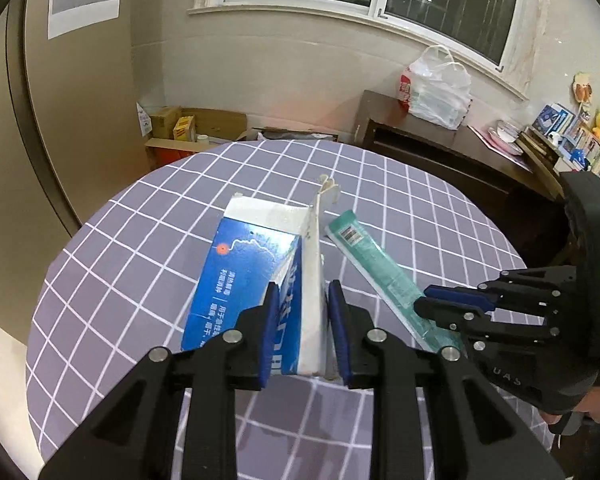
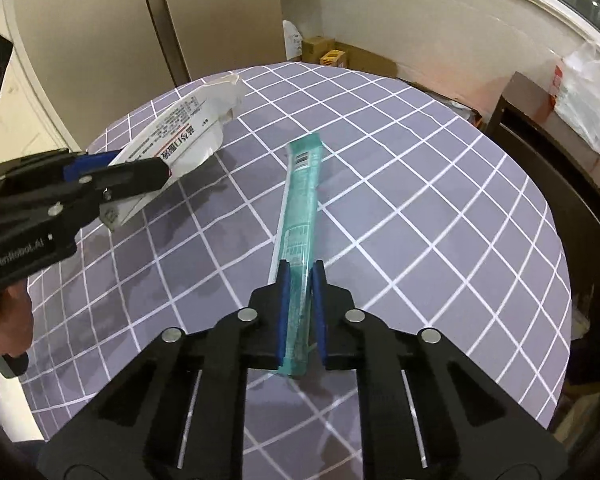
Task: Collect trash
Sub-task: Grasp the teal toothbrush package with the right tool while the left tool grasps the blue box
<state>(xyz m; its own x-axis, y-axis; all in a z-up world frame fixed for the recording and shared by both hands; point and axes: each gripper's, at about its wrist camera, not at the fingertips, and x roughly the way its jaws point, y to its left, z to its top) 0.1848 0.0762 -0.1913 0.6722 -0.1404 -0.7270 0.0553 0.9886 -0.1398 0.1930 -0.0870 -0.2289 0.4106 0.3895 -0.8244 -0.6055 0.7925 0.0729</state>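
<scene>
The left gripper clamps a flattened blue-and-white carton, apparently raised off the round checked tablecloth. Beside it, the right gripper pinches the near end of a long teal packet angled over the cloth.

Your left tongs pinch a glossy blue-and-white cardboard carton; your right tongs, matt black plastic, clamp a shiny teal plastic wrapper above the table's smooth checked cloth.
</scene>
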